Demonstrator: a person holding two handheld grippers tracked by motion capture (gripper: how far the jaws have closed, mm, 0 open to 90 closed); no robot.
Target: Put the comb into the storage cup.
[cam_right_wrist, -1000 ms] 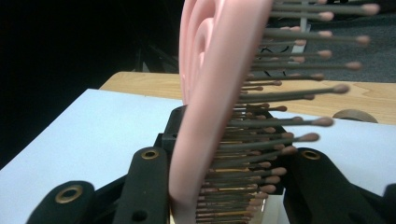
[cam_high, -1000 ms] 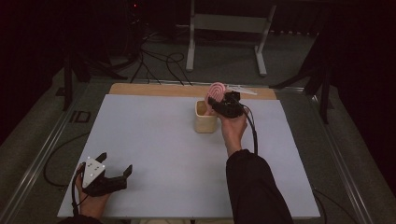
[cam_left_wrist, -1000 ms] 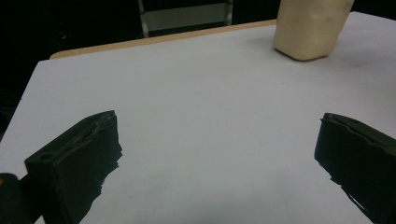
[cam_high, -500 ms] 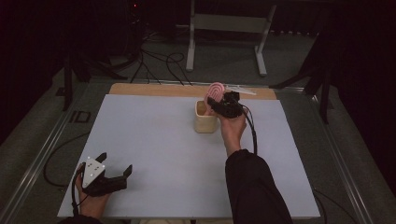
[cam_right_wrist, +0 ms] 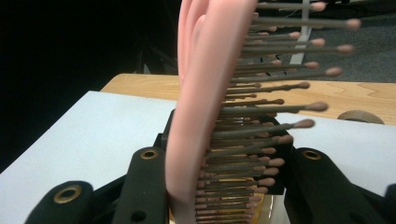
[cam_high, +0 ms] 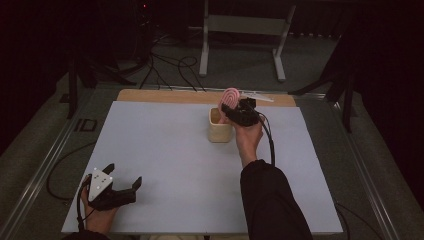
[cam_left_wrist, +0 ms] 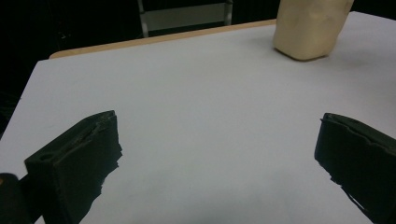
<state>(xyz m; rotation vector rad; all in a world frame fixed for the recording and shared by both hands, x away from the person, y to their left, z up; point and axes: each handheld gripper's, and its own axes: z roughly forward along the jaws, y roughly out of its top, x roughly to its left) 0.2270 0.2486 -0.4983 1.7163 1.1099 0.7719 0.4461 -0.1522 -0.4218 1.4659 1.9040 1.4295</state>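
Note:
A pink hairbrush (cam_high: 230, 95) with dark, round-tipped bristles stands upright, its lower end in the mouth of a beige cup (cam_high: 220, 131) at the back middle of the white table (cam_high: 165, 150). My right gripper (cam_high: 234, 112) is shut on the hairbrush just above the cup. In the right gripper view the hairbrush (cam_right_wrist: 205, 93) rises between the two fingers (cam_right_wrist: 144, 186), its back against the left one and its bristles pointing right. My left gripper (cam_high: 123, 175) rests open on the table near the front left corner, holding nothing. The left gripper view has the cup (cam_left_wrist: 308, 28) far off at the upper right.
A wooden strip (cam_high: 165, 96) runs along the table's far edge, with a round brown object (cam_right_wrist: 359, 116) lying on it. Beyond the table stand a metal frame (cam_high: 245, 30) and cables on the dark floor. A metal rail borders the table's left side.

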